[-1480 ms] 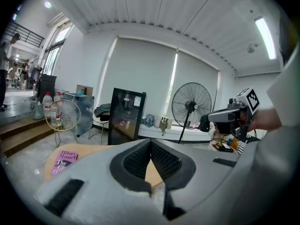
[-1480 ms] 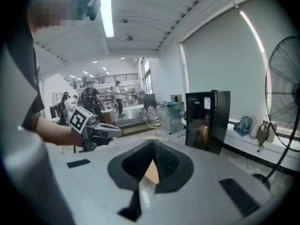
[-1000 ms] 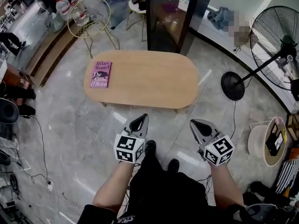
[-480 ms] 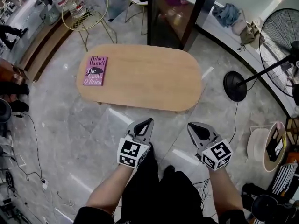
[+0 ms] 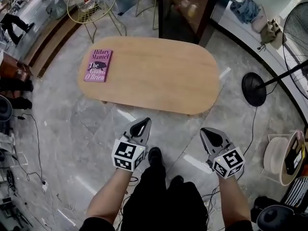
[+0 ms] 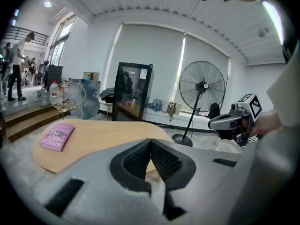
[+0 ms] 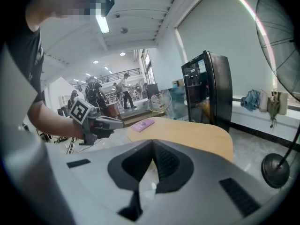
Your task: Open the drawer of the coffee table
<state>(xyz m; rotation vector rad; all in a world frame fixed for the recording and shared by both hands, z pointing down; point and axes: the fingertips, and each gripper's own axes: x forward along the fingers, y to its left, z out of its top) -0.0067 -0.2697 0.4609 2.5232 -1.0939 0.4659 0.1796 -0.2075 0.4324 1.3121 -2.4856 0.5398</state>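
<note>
The left gripper [image 5: 144,123] and the right gripper [image 5: 206,133] are held side by side above the floor [image 5: 72,124], short of the near long edge of the coffee table [image 5: 154,76]. On both grippers the jaws are fully closed, pad against pad, and nothing is gripped between them. Both are pointed toward the table and slightly downward.

The table is set directly ahead, with its oval wooden top seen from above. The drawer cannot be made out in any view, and only the top and its rounded rim are shown.

Clearances around the table:
- Near long edge: a strip of bare floor is left between the rim and the grippers. The person's shoes [image 5: 155,154] are placed behind it, between the two grippers.
- Left end: open floor is available, with a thin cable [image 5: 37,143] laid farther out.
- Right end: the round base of a standing fan [image 5: 253,89] is located near the rim, and its cord is trailed across the floor.
- Far long edge: a black glass-door cabinet [image 5: 187,8] is placed just beyond it, and a gold wire chair [image 5: 91,4] is placed beyond the far left corner.

A pink book [image 5: 98,65] is laid flat on the top near the left end.
</note>
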